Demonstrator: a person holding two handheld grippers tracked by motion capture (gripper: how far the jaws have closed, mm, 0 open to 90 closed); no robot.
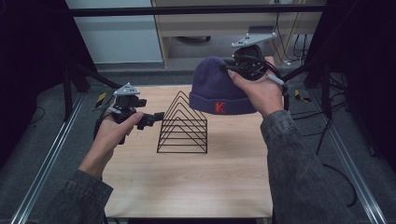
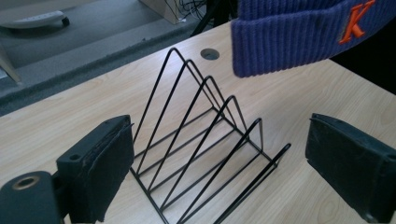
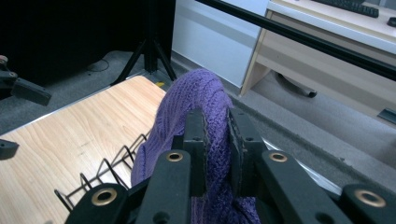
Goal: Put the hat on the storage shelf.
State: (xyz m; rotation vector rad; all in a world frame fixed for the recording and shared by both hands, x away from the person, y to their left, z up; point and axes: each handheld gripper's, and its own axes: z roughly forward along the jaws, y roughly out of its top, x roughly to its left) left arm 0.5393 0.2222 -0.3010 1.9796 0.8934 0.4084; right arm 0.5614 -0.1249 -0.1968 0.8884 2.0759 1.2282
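Note:
A purple knitted beanie with a red K on its cuff hangs in the air above the far right of a black wire rack. My right gripper is shut on the beanie's crown, and knit is pinched between its pads. The rack is a row of triangular wire dividers standing upright on the wooden table. My left gripper is open to the left of the rack, its jaws wide apart with nothing between them. The beanie's cuff hangs above the rack's far end.
A round cable hole sits in the tabletop beyond the rack. Metal rails run along both sides of the table. A pale cabinet and a wooden desk stand behind, and black stand legs rise past the far corner.

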